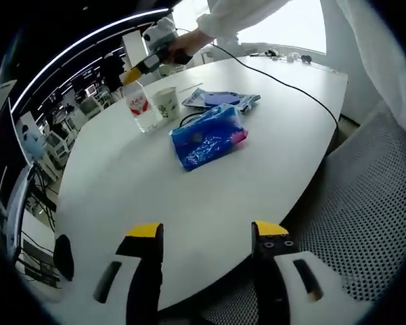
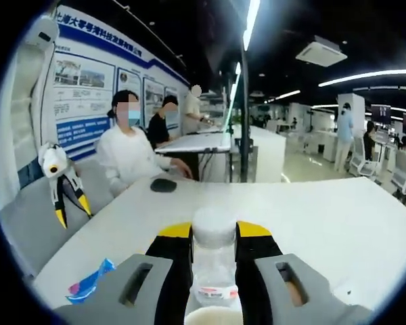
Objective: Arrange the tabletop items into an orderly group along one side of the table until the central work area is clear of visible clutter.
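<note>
— Two grippers, so how do yours stand right now?

— Your left gripper (image 1: pixel 209 233) hangs over the near edge of the white table (image 1: pixel 257 135), its yellow-tipped jaws spread apart with nothing between them. Your right gripper (image 2: pixel 213 233) has its jaws closed against the neck of the clear water bottle (image 2: pixel 212 271); in the right gripper view the white cap rises between the yellow tips.

— Where do the things lie, counting from that bottle?

— In the left gripper view the water bottle (image 1: pixel 139 107) stands upright at the far side of the table, red label facing you, with your right gripper (image 1: pixel 137 71) on its top. A paper cup (image 1: pixel 166 103) with a green print stands just beside the bottle, apparently touching it. Past the cup lies a flat blue-and-white packet (image 1: pixel 220 99), and nearer to you than the cup lies a crumpled blue tissue pack (image 1: pixel 208 136) with a pink end. A black cable (image 1: pixel 284 84) runs across the table beyond the packet.

— Anything else near the bottle in the right gripper view?

— You see the rim of the paper cup (image 2: pixel 213 317) just under it, a corner of the blue pack (image 2: pixel 91 281) to one side, a dark mouse (image 2: pixel 164 184) well beyond, a seated person in white (image 2: pixel 130 156) behind the mouse, and your left gripper (image 2: pixel 73 207) hanging open
</note>
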